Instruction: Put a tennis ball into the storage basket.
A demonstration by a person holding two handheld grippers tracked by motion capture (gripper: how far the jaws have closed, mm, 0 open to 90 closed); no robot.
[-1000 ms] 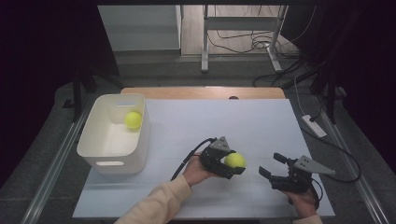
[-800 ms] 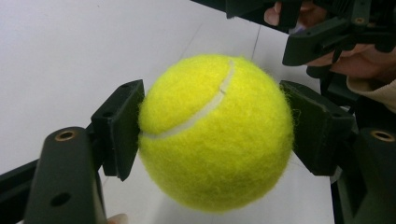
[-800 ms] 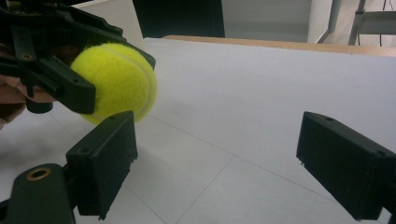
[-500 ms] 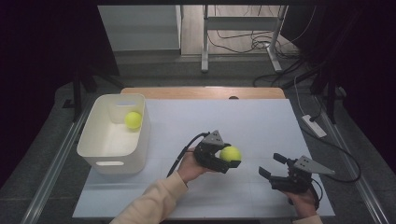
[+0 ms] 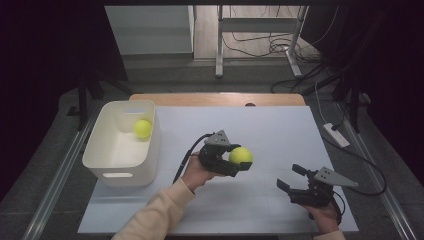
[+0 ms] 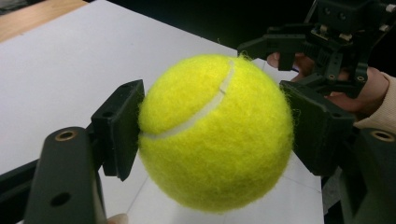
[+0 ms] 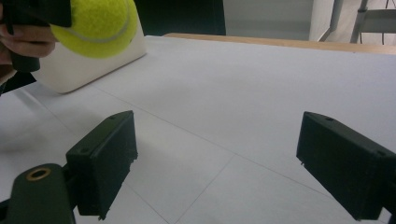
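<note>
My left gripper (image 5: 239, 160) is shut on a yellow-green tennis ball (image 5: 240, 155), held above the middle of the white table. In the left gripper view the ball (image 6: 215, 132) sits pressed between both black pads. A second tennis ball (image 5: 142, 128) lies in the far end of the white bin (image 5: 107, 162) at the left. My right gripper (image 5: 291, 177) rests near the front right of the table, its jaws wide apart with nothing between them. In the right gripper view the held ball (image 7: 95, 25) shows at the upper left, in front of the bin (image 7: 93, 60).
The table's white sheet (image 5: 280, 127) stretches between the bin and the right edge. A wooden strip (image 5: 215, 99) runs along the far edge. A power strip (image 5: 336, 134) lies off the right side, with cables on the floor behind.
My left gripper has lifted with the ball and drifted left, toward the bin. The right gripper has stayed where it was.
</note>
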